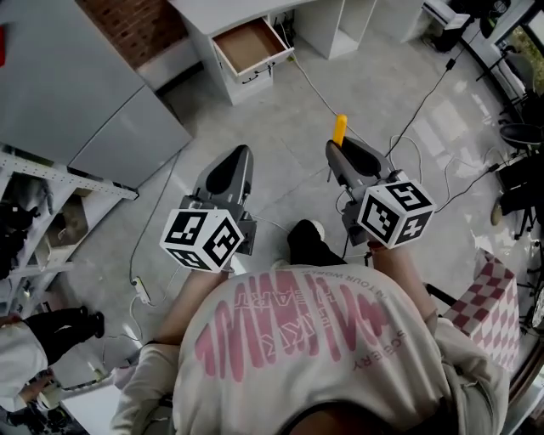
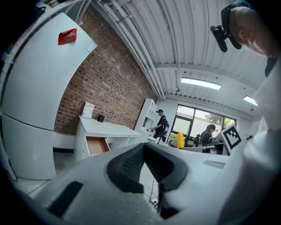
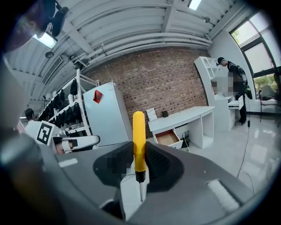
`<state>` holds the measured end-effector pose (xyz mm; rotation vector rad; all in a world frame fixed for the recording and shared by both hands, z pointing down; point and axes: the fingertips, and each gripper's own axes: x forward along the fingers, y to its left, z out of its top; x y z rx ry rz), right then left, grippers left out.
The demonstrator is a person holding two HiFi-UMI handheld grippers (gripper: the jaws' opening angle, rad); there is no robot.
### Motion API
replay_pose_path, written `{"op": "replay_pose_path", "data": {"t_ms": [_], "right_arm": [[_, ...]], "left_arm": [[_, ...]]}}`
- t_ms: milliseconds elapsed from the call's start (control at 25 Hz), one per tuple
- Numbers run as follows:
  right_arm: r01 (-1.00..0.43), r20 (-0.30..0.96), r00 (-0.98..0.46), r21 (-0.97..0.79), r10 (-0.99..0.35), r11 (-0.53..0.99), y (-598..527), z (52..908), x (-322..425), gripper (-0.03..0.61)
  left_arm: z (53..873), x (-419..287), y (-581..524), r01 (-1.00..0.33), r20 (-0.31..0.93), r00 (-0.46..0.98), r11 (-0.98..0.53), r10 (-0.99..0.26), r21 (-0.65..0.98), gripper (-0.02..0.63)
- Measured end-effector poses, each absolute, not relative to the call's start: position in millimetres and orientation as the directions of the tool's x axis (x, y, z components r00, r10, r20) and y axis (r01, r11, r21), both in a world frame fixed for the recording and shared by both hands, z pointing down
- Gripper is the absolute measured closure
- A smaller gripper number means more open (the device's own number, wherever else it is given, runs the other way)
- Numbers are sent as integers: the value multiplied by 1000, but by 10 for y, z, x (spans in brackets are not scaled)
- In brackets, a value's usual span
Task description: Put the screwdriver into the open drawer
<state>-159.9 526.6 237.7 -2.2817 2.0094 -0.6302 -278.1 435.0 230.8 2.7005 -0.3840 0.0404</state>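
Observation:
The screwdriver's yellow handle [image 1: 340,129] sticks out beyond my right gripper [image 1: 339,150], which is shut on it. In the right gripper view the handle [image 3: 139,140] stands upright between the black pads, with the thin metal shaft [image 3: 140,190] running back between the jaws. The open drawer [image 1: 251,47] hangs out of a white desk [image 1: 223,12] ahead and shows a bare brown bottom. It also appears as the drawer [image 3: 168,137] under the desk, and as the drawer [image 2: 97,145] in the left gripper view. My left gripper [image 1: 240,155] is level beside the right, its pads [image 2: 131,161] meeting at the tips, with nothing held.
A tall grey cabinet [image 1: 81,102] stands at the left, with a white shelf rack [image 1: 38,191] below it. Cables [image 1: 416,106] trail over the tiled floor. The person's shoe [image 1: 308,242] shows between the grippers. Other people [image 2: 161,124] stand in the background.

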Motion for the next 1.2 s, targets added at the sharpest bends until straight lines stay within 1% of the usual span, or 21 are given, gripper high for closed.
{"op": "replay_pose_path", "data": {"t_ms": [160, 360, 840, 1040, 1200], "right_arm": [[-941, 286, 66, -300, -956, -155, 5087, 2476, -1317, 485], [-943, 292, 13, -314, -956, -109, 4674, 2497, -912, 485], [-953, 257, -82, -302, -963, 1, 3716, 2226, 252, 485], [-957, 246, -109, -289, -963, 34, 3428, 2200, 554, 485], [-952, 253, -125, -303, -959, 45, 3351, 2273, 693, 485]], "left_arm": [[2396, -2502, 4187, -285, 106, 959, -873, -265, 397, 612], [2387, -2127, 3817, -335, 121, 942, -856, -313, 393, 612], [2100, -1057, 2994, -412, 76, 907, -832, -415, 371, 612], [2080, -806, 2739, -440, 52, 889, -819, -454, 368, 612], [2163, -678, 2689, -455, 72, 883, -809, -464, 372, 612]]}}
